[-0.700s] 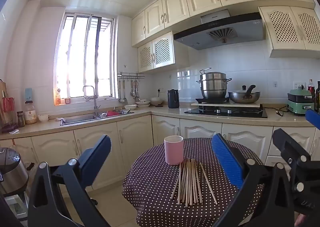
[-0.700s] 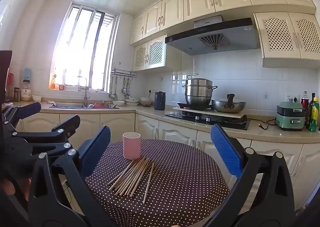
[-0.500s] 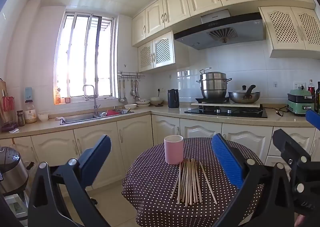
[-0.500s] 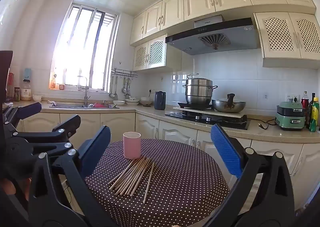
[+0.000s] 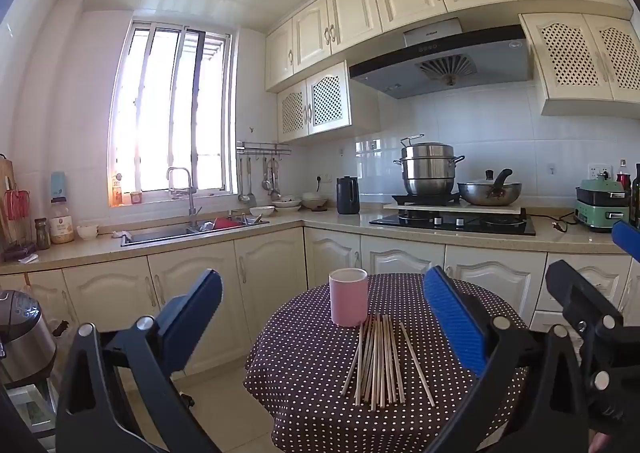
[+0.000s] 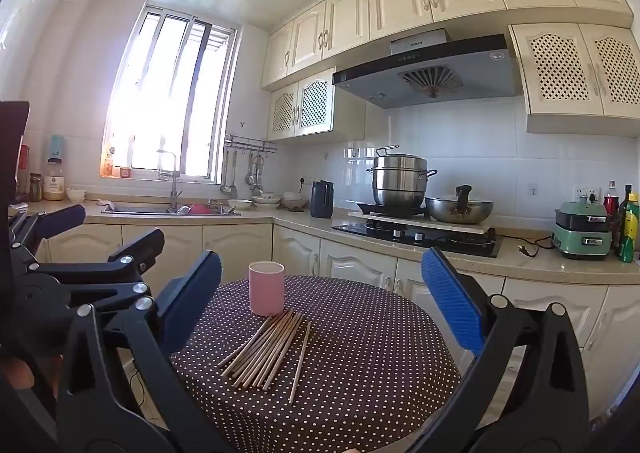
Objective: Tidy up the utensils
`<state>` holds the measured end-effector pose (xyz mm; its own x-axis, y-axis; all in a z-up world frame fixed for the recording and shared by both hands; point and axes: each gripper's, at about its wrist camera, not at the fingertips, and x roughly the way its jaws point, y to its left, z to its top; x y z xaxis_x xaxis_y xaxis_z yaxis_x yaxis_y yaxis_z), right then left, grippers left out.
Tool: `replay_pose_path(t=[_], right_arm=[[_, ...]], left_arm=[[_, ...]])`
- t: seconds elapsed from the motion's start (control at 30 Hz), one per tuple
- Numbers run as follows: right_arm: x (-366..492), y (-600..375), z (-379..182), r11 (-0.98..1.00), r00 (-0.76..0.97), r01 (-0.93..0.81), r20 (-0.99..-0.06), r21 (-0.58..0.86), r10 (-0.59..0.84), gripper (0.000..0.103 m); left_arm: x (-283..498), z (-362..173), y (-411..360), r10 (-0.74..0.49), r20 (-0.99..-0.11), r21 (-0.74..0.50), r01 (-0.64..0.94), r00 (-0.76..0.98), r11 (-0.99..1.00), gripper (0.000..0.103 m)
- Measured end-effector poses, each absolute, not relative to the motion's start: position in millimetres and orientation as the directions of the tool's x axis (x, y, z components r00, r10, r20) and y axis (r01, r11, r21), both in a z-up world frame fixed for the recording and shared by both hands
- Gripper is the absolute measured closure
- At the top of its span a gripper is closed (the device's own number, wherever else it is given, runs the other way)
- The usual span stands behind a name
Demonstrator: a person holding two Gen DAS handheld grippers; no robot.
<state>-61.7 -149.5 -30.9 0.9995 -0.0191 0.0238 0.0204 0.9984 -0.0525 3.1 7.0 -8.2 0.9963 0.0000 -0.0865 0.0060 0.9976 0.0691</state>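
Note:
A pink cup (image 5: 348, 296) stands upright on a small round table with a dark polka-dot cloth (image 5: 312, 405). Several wooden chopsticks (image 5: 378, 359) lie loose in a bundle just in front of the cup. In the right wrist view the cup (image 6: 266, 287) and chopsticks (image 6: 266, 351) sit left of centre on the cloth (image 6: 380, 353). My left gripper (image 5: 324, 325) is open and empty, held back from the table. My right gripper (image 6: 320, 301) is open and empty too, beside the left gripper (image 6: 116, 237).
Cream cabinets and a counter (image 5: 280, 225) run behind the table, with a sink (image 5: 176, 231), a black kettle (image 5: 347, 195), a steel steamer pot (image 5: 430, 169) and wok (image 5: 490, 191) on the hob. A rice cooker (image 5: 20, 337) stands low at the left.

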Motion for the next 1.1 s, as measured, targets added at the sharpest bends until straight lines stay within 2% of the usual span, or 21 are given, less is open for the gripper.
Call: replay_pose_path(t=[1.1], right_arm=[[-59.5, -145.0, -30.7, 0.999, 1.000, 0.018, 0.017, -0.048, -0.017, 0.005]], left_arm=[[1.9, -9.2, 7.0, 0.005, -0.089, 0.057, 0.000, 0.996, 0.998, 0.004]])
